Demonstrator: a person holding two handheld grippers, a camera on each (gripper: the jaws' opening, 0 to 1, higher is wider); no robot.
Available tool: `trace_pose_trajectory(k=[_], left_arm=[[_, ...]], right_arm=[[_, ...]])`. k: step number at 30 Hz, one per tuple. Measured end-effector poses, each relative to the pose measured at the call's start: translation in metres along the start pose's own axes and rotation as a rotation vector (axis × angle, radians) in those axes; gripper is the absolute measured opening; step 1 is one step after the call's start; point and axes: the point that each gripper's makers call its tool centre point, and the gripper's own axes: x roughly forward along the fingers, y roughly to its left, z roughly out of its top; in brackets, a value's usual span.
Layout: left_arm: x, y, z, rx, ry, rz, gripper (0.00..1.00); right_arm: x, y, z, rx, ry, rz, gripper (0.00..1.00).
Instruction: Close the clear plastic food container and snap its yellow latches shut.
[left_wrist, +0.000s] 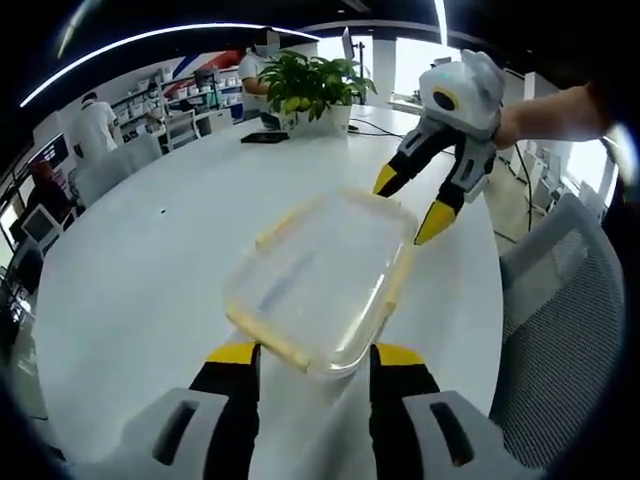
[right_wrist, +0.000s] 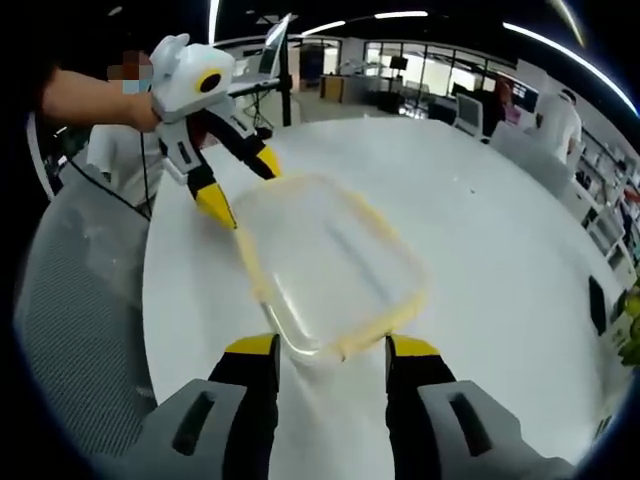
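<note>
On the round white table (left_wrist: 140, 260), the clear rectangular plastic container with yellow latches (left_wrist: 320, 280) lies mid-frame between both claws. Left gripper (left_wrist: 312, 362) and right gripper (right_wrist: 330, 352), jaws spread, flank opposite short ends along its long axis, roughly equally near.

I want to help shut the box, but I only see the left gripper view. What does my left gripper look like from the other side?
Observer: In the right gripper view, the left gripper has its jaws open, yellow tips by the far corner of the container.
Operator: Who holds it?
Observer: A person's hand, reaching in from that view's left.
Operator: And the box's other corner?
Observer: It lies between the open jaws of the right gripper, not pinched.
</note>
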Motion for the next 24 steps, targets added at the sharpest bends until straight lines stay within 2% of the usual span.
trace_pose_trajectory(k=[24], left_arm=[[-0.003, 0.030, -0.007, -0.014, 0.021, 0.021, 0.38]], right_arm=[[0.022, -0.009, 0.022, -0.009, 0.018, 0.006, 0.39]])
